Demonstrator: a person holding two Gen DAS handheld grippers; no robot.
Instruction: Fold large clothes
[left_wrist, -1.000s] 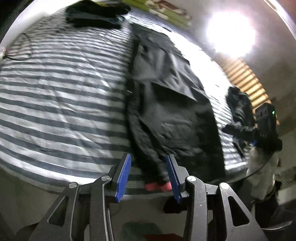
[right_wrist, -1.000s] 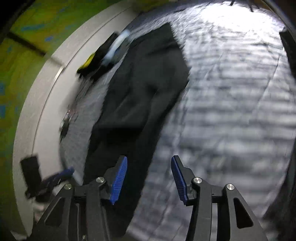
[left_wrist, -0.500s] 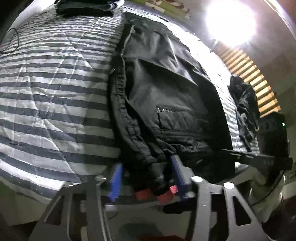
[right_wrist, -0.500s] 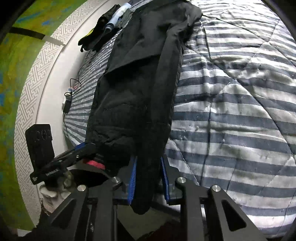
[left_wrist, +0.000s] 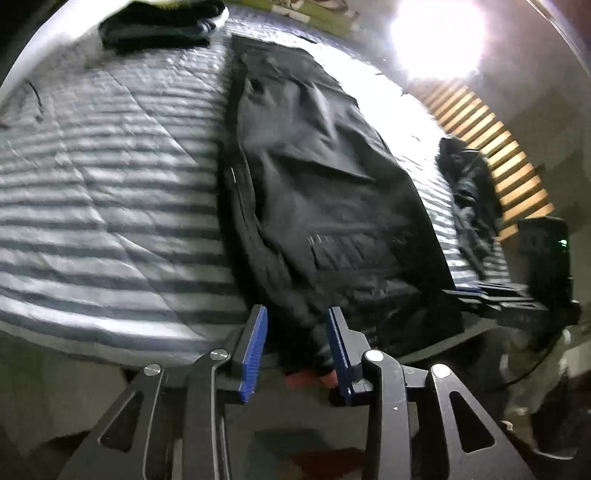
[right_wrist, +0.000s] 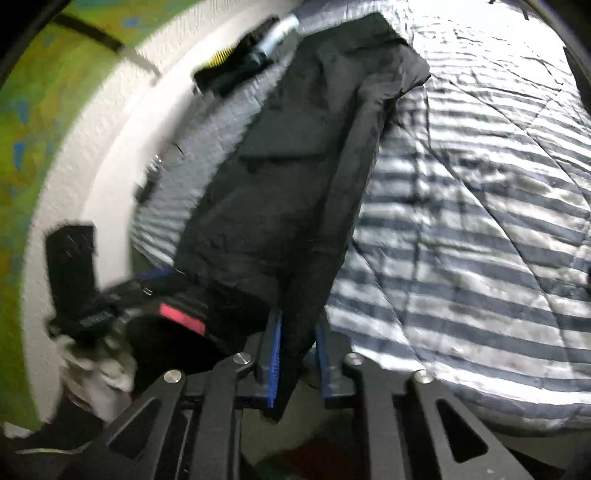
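Between the right claw (right_wrist: 297, 354) pads, the jacket (right_wrist: 295, 184) hem — edges blurred.

Matt quilted cloth jacket (left_wrist: 325, 206)

Black jacket (left_wrist: 332, 206) lies lengthwise on the striped bed cover (left_wrist: 103, 206), folded into a long narrow strip, collar end at the far side. Fabric is dark and quilted, with a short zipped pocket on the upper face near the hem. One sleeve runs along the strip's left edge and its cuff hangs off the near bed edge. A red patch shows under the hem there. From the right wrist view the jacket (right_wrist: 295, 177) hem corner droops over the edge.
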